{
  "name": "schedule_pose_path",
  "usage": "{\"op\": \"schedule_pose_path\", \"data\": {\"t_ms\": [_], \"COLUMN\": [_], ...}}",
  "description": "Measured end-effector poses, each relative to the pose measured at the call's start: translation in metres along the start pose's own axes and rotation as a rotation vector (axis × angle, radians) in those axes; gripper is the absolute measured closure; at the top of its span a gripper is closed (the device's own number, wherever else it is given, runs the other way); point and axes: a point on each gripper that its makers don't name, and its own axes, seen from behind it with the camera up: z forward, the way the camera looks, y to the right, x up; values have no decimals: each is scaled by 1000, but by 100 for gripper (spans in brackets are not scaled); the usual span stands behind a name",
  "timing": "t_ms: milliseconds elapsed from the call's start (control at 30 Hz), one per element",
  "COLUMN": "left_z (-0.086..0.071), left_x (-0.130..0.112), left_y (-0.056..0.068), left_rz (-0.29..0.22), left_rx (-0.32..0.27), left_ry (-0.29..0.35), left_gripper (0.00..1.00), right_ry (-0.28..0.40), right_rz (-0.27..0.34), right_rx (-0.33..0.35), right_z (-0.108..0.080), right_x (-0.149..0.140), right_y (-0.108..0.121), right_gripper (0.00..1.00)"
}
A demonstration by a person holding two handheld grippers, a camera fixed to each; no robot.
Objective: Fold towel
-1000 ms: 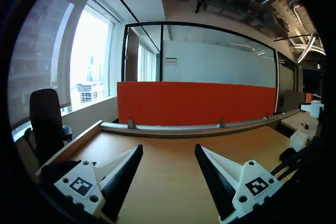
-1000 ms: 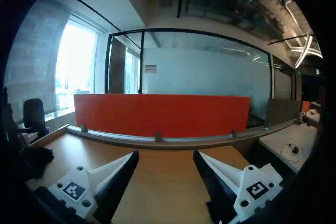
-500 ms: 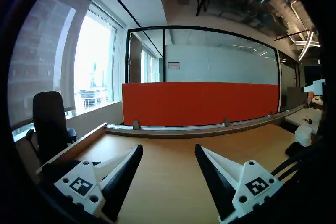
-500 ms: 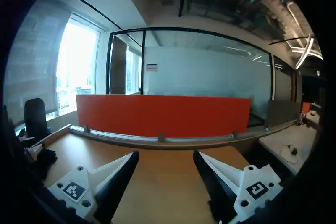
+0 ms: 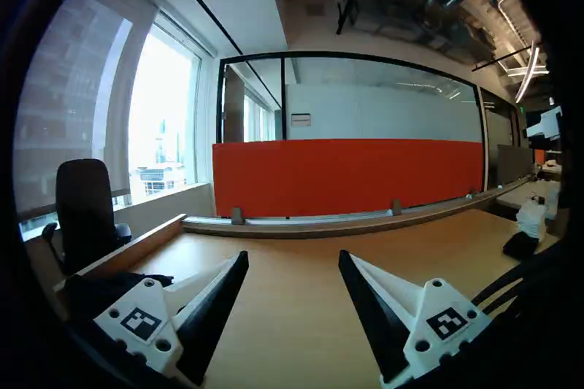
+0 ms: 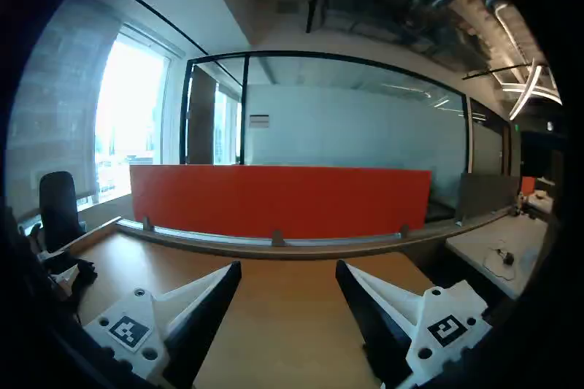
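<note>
Views shifted slightly; left gripper (image 5: 293, 255) and right gripper (image 6: 288, 266) jaws stand open over desk (image 5: 292, 341).

Partition (image 5: 350, 177): standing along the desk's (image 5: 292, 265) far edge
Chair (image 5: 84, 206): sitting left of the desk
Window (image 5: 160, 133): running behind the chair

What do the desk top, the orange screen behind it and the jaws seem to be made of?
The desk top looks like wood-look laminate: an even light-brown surface, smooth, with a soft sheen. The orange screen is flat, matte and uniform; whether it is fabric or a painted panel, I cannot tell. On the left gripper, the jaws look like white hard plastic with black, perhaps rubbery, inner faces.
</note>
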Motion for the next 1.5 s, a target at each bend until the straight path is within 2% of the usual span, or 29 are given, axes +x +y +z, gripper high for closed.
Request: {"op": "schedule_pose_path", "data": {"t_ms": [400, 900, 1267, 1500], "left_z": [3, 3, 2, 4], "left_x": [-45, -78, -88, -91], "left_y": [-2, -6, -11, -8], "left_rz": [-14, -10, -21, -19], "left_rx": [0, 2, 7, 2], "left_ry": [16, 34, 44, 36], "left_gripper": [9, 9, 9, 9], "right_ry": [12, 25, 21, 15], "right_rz": [-5, -5, -24, -21], "right_rx": [-24, -41, -39, -40], "right_z": [2, 4, 2, 0], "right_x": [-21, -43, -50, -54], "right_y": [4, 7, 2, 1], "right_gripper": [0, 0, 0, 0]}}
